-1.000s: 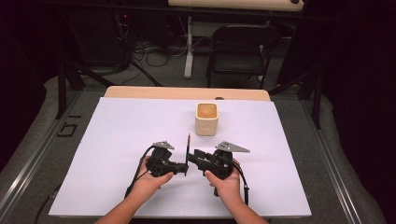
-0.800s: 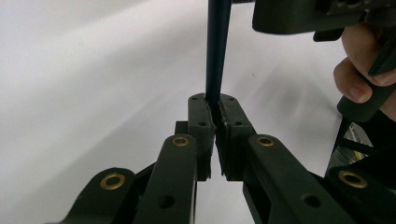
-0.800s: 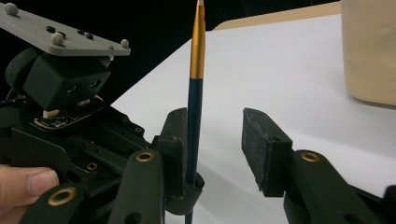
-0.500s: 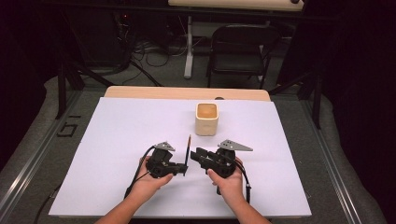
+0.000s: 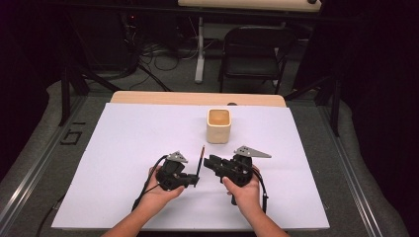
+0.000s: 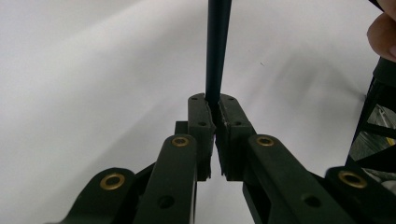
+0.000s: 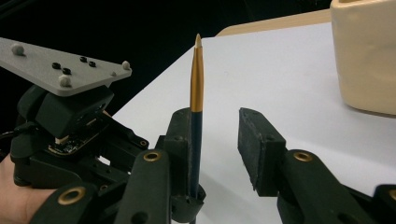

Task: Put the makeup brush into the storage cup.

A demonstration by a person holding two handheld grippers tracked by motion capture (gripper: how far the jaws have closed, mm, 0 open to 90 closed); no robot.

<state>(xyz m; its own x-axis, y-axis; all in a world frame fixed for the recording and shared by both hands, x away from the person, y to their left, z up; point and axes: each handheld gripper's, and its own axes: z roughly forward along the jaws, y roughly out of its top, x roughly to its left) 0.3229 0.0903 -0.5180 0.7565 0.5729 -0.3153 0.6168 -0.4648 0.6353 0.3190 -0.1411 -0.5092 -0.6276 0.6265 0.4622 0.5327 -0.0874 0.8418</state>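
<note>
A thin stick (image 5: pixel 200 159) with a dark shaft, gold upper part and pale tip stands nearly upright. My left gripper (image 5: pixel 195 180) is shut on its lower end; in the left gripper view the jaws (image 6: pixel 217 105) pinch the dark shaft (image 6: pixel 218 46). My right gripper (image 5: pixel 208 162) faces it from the right, open. In the right gripper view the stick (image 7: pixel 196 79) rises along the inner edge of the left-hand jaw, and the gap (image 7: pixel 219 135) holds nothing. A cream cup (image 5: pixel 219 126) stands behind both grippers.
A white sheet (image 5: pixel 123 148) covers the table, with a wooden edge (image 5: pixel 197 98) at the far side. The cream cup (image 7: pixel 369 56) is near the right gripper's far right. A black chair (image 5: pixel 254 54) and cables sit on the floor beyond the table.
Both hands have shifted only slightly near the table's front. The left gripper keeps hold of the stick, and the right gripper stays open beside it.
</note>
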